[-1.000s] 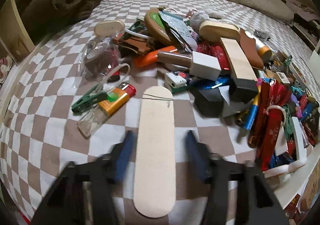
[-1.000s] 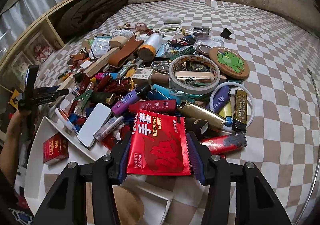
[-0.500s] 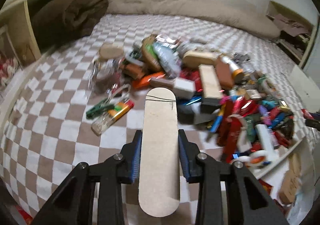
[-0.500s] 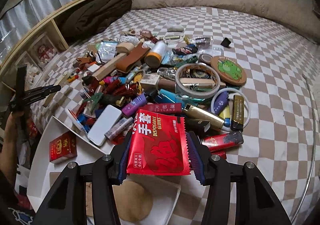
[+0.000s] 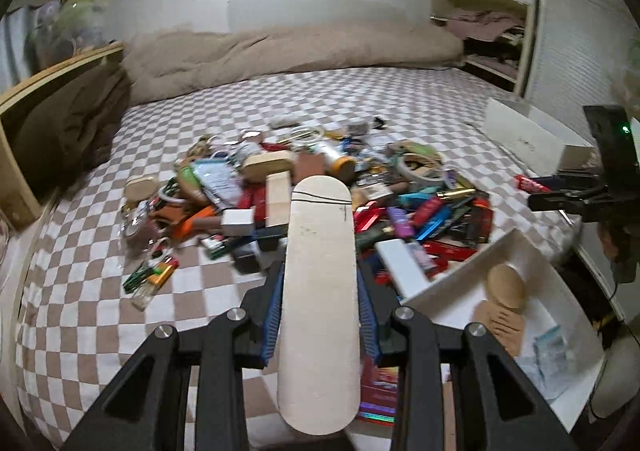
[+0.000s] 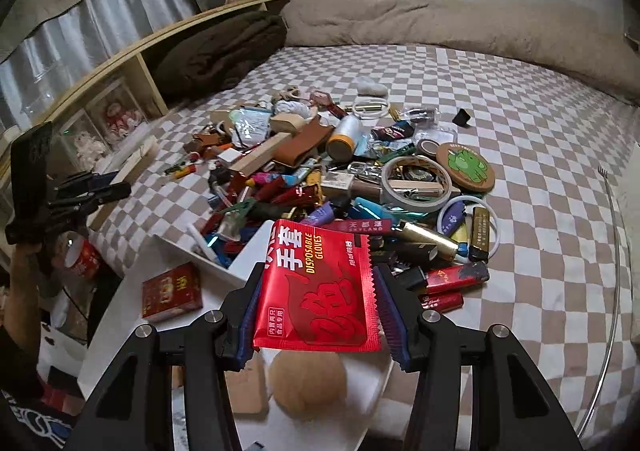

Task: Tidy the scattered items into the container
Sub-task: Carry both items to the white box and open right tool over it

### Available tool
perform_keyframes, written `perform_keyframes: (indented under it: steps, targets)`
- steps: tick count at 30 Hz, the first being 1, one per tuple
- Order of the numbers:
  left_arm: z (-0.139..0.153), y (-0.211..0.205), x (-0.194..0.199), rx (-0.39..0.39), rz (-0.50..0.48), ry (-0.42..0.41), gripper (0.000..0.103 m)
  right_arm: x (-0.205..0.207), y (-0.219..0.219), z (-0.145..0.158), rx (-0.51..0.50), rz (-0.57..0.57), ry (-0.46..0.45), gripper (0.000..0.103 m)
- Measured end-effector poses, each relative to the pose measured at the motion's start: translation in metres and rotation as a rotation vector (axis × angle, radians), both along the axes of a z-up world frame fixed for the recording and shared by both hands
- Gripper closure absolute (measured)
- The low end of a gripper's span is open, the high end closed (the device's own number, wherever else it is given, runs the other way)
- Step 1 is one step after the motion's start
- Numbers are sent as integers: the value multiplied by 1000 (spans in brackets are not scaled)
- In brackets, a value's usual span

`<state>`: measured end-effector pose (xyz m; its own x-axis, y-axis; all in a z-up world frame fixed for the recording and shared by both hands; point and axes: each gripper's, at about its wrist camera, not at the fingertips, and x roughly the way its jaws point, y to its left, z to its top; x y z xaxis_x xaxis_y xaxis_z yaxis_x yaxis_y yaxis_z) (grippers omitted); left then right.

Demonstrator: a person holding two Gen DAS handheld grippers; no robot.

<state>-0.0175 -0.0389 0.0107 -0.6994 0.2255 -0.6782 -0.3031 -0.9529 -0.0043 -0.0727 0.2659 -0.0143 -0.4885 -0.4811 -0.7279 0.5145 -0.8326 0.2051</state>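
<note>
My left gripper [image 5: 320,307] is shut on a long pale wooden board [image 5: 320,291] with rounded ends, lifted above the checkered bed. My right gripper [image 6: 316,311] is shut on a red packet of disposable gloves [image 6: 320,291], held over the white container [image 6: 120,307]. The container [image 5: 460,271] sits at the bed's near edge and holds a red box [image 6: 172,291], a round tan piece [image 6: 306,377] and a tan wooden figure [image 5: 502,303]. A pile of scattered items [image 5: 320,191] covers the middle of the bed.
A wooden shelf unit [image 6: 132,63] with a dark folded blanket [image 6: 220,47] lines the left side. A beige duvet [image 5: 288,51] lies along the far edge. A white box [image 5: 528,135] stands at the bed's right. The other gripper [image 6: 68,195] and a hand show at left.
My left gripper closed on the wooden board and lifted it off the bed, swinging toward the container. My right gripper rose and drew back with the red packet over the container.
</note>
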Motion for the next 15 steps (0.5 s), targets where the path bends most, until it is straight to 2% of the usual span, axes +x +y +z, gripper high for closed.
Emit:
perform_keyframes:
  steps: [6, 15]
  targets:
    - [0, 27, 22, 16, -101, -26, 69, 21, -3, -4, 18, 34, -21, 50]
    - [-15, 52, 42, 38, -179, -71, 69, 47, -9, -41, 81, 76, -105, 50]
